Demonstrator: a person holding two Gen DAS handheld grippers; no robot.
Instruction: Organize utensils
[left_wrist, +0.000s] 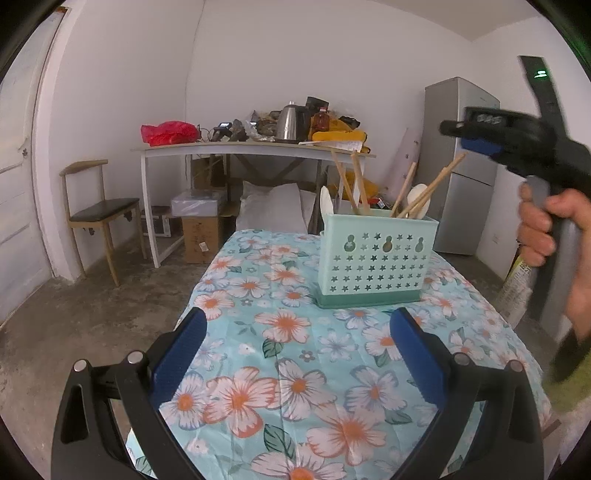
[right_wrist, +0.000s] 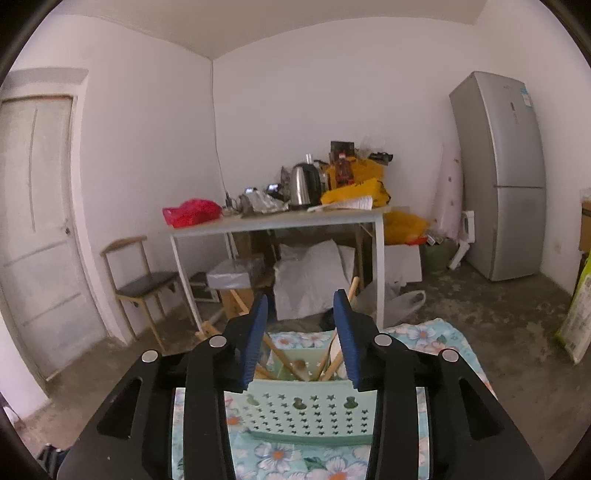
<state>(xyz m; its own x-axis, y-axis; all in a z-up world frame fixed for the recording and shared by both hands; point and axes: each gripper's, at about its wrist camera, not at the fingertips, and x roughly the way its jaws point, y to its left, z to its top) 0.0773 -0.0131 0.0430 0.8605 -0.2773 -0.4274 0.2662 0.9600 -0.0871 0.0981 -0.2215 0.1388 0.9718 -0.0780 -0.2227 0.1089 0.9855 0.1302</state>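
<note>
While the fridge (right_wrist: 502, 177) stands grey and tall in the far right corner, the small blue label near its top is too blurred to read. Its lower part is cut off in the left wrist view by the right gripper (left_wrist: 456, 134) and the hand (left_wrist: 546, 229) holding it.

Against the back wall a white desk (right_wrist: 280, 221) carries a heap: a steel kettle (right_wrist: 304, 184), a crumpled red bag (right_wrist: 192, 212), yellow bags and dark bits too small to make out. A wooden chair (right_wrist: 142, 284) with a dark seat stands left of it.

Nearer, a table (left_wrist: 280, 332) wears a glossy cloth printed with white and orange flowers on blue.

On the cloth stands the caddy (left_wrist: 373, 258), a mint plastic box pierced with star and gourd shapes. Wooden chopsticks (left_wrist: 345, 184) and pale spoons (left_wrist: 419, 197) lean out of it; their lower ends are hidden inside.

Black, with ribbed blue pads, the left gripper (left_wrist: 299, 354) hangs over bare cloth, jaws wide apart and holding nothing. The right gripper sits just above the caddy's near wall, jaws partly apart, with nothing pressed between them.
</note>
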